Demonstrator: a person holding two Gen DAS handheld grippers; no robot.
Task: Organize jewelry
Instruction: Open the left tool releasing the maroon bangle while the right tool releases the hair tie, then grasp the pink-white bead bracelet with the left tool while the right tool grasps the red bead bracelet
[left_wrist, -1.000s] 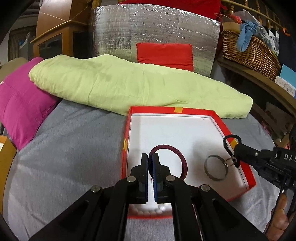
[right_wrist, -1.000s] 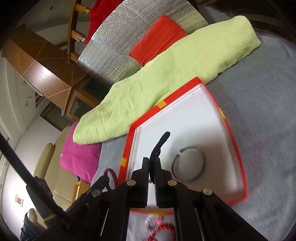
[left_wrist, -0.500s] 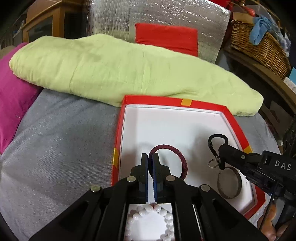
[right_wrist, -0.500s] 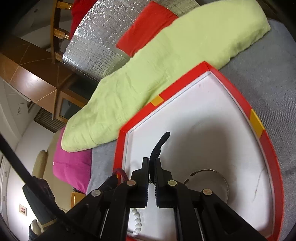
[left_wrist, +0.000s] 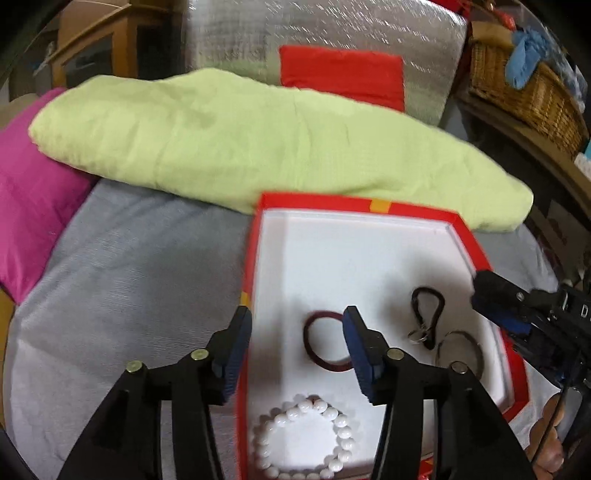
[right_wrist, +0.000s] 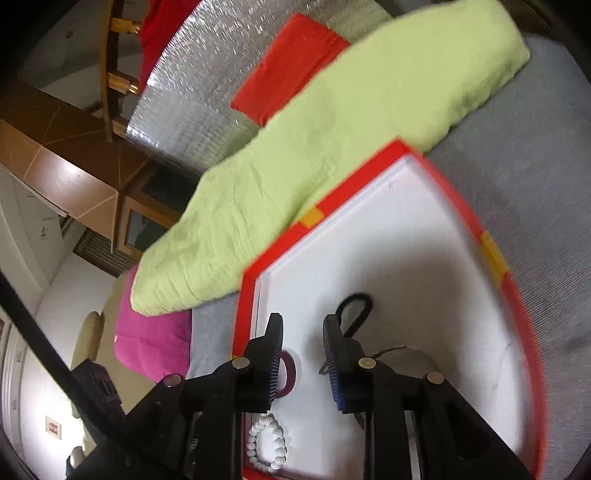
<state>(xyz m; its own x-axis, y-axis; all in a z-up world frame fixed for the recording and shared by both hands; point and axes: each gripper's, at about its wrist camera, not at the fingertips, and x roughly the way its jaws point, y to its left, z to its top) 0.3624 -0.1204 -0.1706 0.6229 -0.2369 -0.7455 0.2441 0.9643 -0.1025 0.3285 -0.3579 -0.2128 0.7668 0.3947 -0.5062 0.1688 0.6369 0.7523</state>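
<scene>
Your left gripper (left_wrist: 295, 325) hung with its jaws spread wide and empty above the red tray (left_wrist: 373, 204), straddling its left rim. Your right gripper (right_wrist: 301, 328) was likewise parted, holding nothing. Inside the tray lay the dark red bracelet (left_wrist: 325, 345), the white bead bracelet (left_wrist: 304, 439) nearest you, and the black carabiner keyring (left_wrist: 426, 314) beside a metal ring (left_wrist: 460, 350).

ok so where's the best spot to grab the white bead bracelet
The white bead bracelet lies flat as an open loop inside the red tray. Probably come straight down, one finger inside the loop and one outside, pinching the far arc; the near arc sits close to the tray's wall.
</scene>
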